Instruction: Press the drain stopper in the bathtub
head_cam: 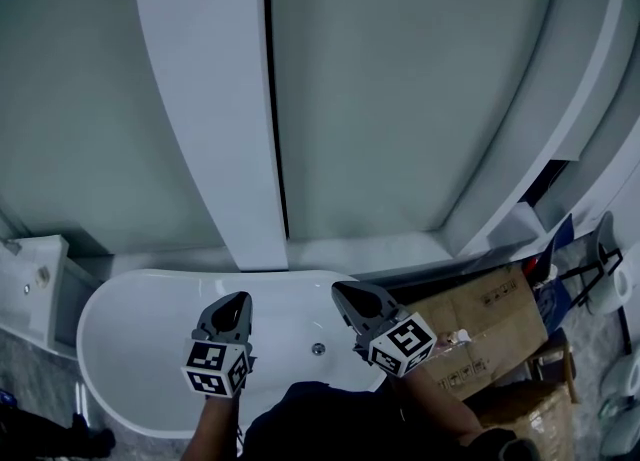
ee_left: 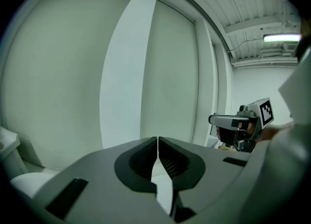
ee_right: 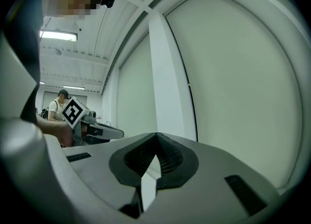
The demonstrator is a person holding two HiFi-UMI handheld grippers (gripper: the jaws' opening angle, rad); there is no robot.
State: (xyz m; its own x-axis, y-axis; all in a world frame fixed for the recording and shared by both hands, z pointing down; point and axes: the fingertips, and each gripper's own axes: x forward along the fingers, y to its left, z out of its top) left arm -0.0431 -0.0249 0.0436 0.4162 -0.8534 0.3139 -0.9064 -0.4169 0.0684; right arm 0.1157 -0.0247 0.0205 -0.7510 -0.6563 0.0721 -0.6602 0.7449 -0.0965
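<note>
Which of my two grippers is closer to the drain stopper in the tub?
The right gripper: in the head view its tips show just beside the drain stopper, with the left gripper farther off to the left.

The bathtub (head_cam: 125, 334) is white, left tool (head_cam: 240, 298) and right tool (head_cam: 341, 290) grey (black-and-white cubes (head_cam: 403, 342)).

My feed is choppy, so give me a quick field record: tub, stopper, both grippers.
bathtub: white, below both grippers
drain stopper: on the tub floor, between the grippers in the head view, not touched
left gripper: shut, empty, held over the tub
right gripper: shut, empty, held over the tub
cardboard boxes: right of tub
</note>
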